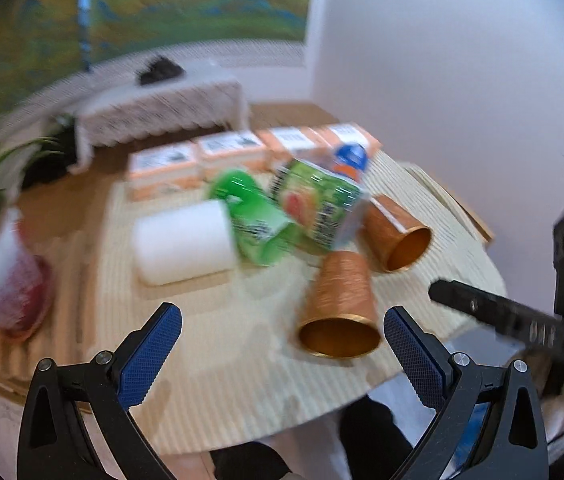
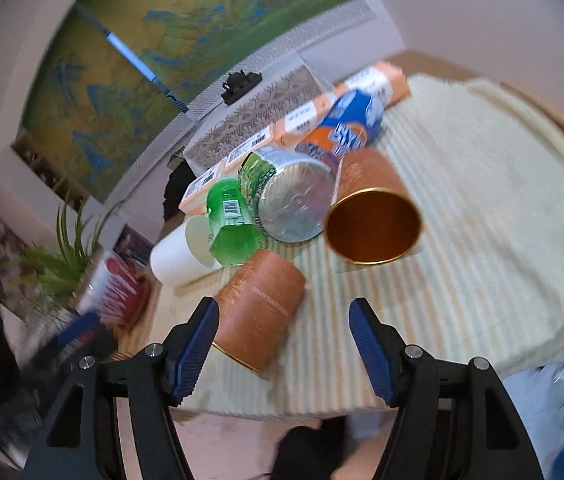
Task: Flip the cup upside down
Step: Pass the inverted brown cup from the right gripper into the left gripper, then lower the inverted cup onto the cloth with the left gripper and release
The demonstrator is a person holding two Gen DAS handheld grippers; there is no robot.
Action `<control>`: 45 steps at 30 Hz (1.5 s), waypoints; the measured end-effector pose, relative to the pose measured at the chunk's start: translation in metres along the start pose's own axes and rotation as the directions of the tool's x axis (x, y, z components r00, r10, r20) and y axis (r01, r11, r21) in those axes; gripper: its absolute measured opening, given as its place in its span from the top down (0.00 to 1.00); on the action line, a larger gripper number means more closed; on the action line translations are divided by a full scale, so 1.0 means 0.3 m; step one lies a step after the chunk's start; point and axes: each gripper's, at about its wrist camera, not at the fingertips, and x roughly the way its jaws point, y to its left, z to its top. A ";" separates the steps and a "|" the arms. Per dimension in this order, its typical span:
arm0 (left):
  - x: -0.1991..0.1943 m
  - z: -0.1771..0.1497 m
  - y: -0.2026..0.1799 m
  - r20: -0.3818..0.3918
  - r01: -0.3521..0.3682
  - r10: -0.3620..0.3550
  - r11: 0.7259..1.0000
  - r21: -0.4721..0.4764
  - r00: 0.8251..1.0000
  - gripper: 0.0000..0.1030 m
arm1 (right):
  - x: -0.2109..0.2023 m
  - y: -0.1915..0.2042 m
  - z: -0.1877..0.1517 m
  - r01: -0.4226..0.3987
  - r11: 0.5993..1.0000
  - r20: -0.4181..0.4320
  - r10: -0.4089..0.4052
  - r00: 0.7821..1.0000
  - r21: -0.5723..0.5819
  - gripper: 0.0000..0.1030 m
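Two copper-brown paper cups lie on their sides on the ribbed cream mat. In the left wrist view the near cup [image 1: 340, 308] has its gold mouth facing me, and the far cup [image 1: 396, 238] lies behind it. My left gripper [image 1: 282, 340] is open and empty, with the near cup just inside its right finger. In the right wrist view my right gripper [image 2: 284, 340] is open, with the near cup [image 2: 259, 310] lying between its fingers against the left one. The far cup [image 2: 372, 212] shows its open mouth.
A white cup [image 1: 183, 240], a green bottle [image 1: 253, 220], a green can [image 1: 318, 204] and an orange-blue can [image 2: 342, 128] lie on the mat [image 1: 221, 340]. Orange cartons [image 1: 237, 156] line the back. A red-white cup [image 1: 5, 280] and a plant [image 2: 61, 256] stand at the left.
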 end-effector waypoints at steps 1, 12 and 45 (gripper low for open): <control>0.023 0.025 -0.010 -0.029 0.021 -0.021 1.000 0.008 0.999 0.00 | -0.017 -0.004 -0.007 0.011 1.000 0.011 -0.011 1.000 -0.016 0.38; 0.359 0.184 -0.208 -0.380 0.059 0.010 0.984 0.169 0.925 0.05 | -0.166 -0.148 -0.034 0.057 0.998 0.091 -0.058 0.994 0.012 0.38; 0.392 0.133 -0.195 -0.289 0.017 0.020 0.992 0.125 0.957 0.41 | -0.194 -0.217 -0.039 0.083 0.996 0.123 -0.086 0.989 0.032 0.38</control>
